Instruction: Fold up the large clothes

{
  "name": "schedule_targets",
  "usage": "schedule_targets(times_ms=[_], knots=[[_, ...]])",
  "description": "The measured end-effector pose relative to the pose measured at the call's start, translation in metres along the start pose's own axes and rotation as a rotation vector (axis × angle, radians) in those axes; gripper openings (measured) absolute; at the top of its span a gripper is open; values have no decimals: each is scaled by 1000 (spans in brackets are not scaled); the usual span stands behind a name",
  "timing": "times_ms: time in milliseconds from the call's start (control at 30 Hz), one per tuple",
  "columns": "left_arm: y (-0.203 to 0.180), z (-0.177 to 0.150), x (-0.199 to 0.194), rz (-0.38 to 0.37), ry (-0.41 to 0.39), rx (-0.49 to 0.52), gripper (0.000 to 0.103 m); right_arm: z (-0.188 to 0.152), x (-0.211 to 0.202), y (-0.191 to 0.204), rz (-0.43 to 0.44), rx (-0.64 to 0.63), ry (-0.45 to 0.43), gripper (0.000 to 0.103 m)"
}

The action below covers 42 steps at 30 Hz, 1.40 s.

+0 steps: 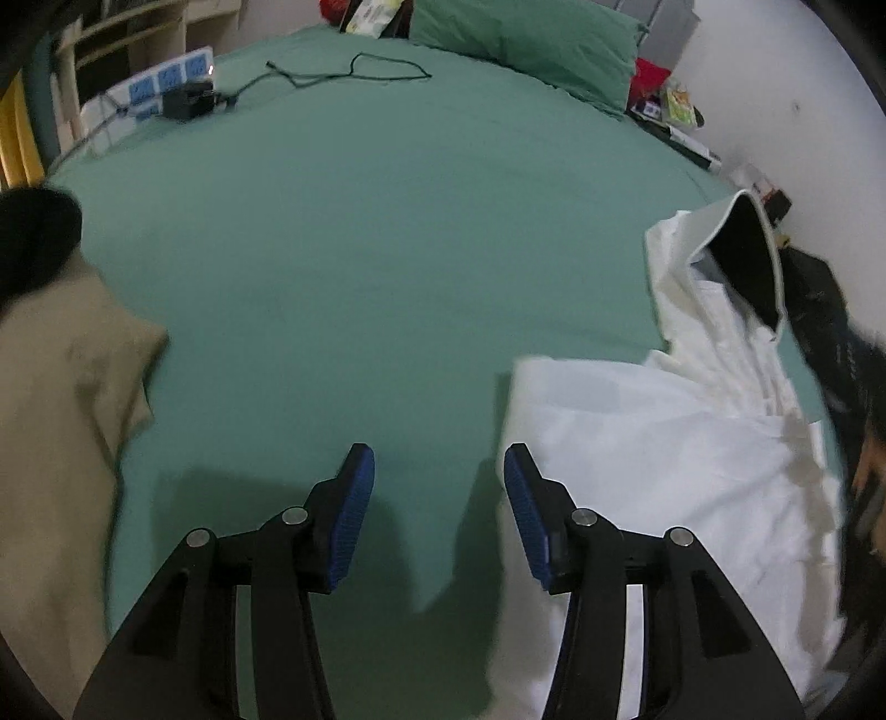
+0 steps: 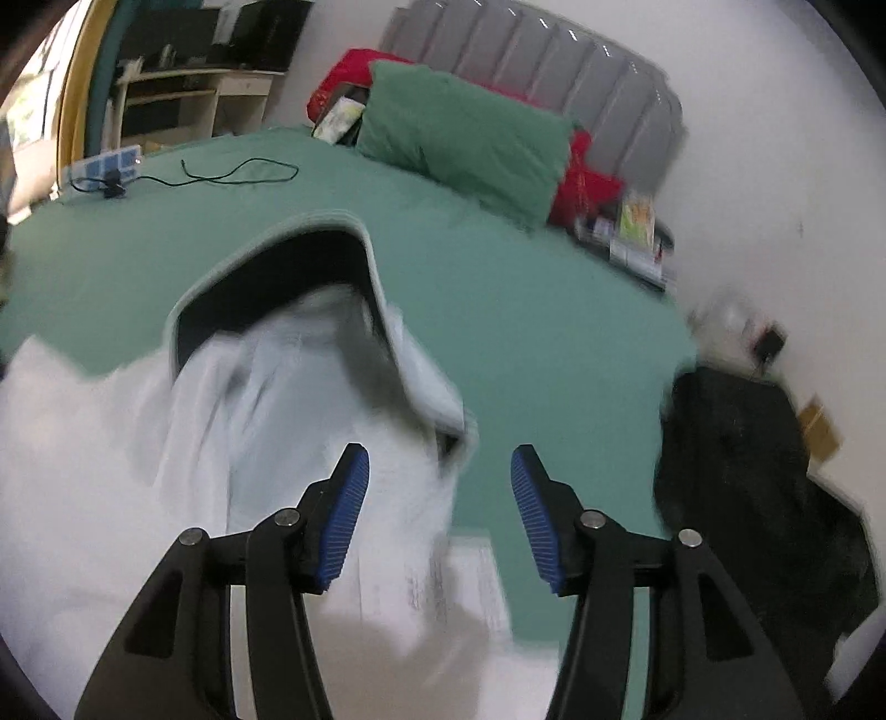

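Bed (image 1: 343, 232); garment (image 1: 637, 443) beside left tool (image 1: 438, 459)

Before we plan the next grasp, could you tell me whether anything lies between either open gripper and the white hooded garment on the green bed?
Nothing visible does. The left gripper hangs over bare green bedsheet beside the white hooded garment; the right gripper is directly above its fabric.

One white hooded garment (image 1: 637, 421), one tan garment (image 1: 55, 399), one green pillow (image 1: 526, 44), one black cable (image 1: 354, 72), one power strip (image 1: 160, 83) on one bed (image 1: 360, 249).
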<state>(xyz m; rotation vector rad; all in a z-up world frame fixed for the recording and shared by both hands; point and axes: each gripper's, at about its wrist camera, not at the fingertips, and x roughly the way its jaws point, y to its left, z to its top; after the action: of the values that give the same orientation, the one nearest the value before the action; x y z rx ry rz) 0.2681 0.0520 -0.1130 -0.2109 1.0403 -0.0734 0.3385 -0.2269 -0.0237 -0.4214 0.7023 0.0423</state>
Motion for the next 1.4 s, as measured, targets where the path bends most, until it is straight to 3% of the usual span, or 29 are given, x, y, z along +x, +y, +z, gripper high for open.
schedule_targets(times_ms=[133,200,267,333,433,533,700,833,900,1033,1200,1267,1400], knots=[[7,8,3,7,-2,5,51,49,45,28,-38,-83,-26,53],[13,10,3,7,4,-1,51,59,62,37,-41,-122,-19,47],[17,13,3,14,13,-13,51,64,76,40,-19,-132,3,3],[26,17,0,4,8,-62,51,62,79,41,31,-126,33,3],[35,21,-5,19,-3,-98,51,46,56,50,38,-200,36,3],[34,22,-13,16,-11,-96,51,23,21,57,60,-256,39,3],[19,19,-28,-53,-21,-101,51,-20,-27,62,79,-301,86,3],[-2,13,-34,-73,-23,-51,51,-34,-21,76,141,-306,151,3],[-9,11,-30,-71,-8,-22,51,-38,-8,84,170,-293,191,4],[-13,10,-24,-62,10,-16,51,-33,13,81,245,-171,208,17],[-17,7,-17,-31,22,28,51,-13,16,71,319,-134,266,43],[-15,8,-20,-46,13,15,51,-2,4,58,372,-119,256,56],[-3,16,-32,-61,-32,-28,51,19,-28,33,396,-102,173,66]])
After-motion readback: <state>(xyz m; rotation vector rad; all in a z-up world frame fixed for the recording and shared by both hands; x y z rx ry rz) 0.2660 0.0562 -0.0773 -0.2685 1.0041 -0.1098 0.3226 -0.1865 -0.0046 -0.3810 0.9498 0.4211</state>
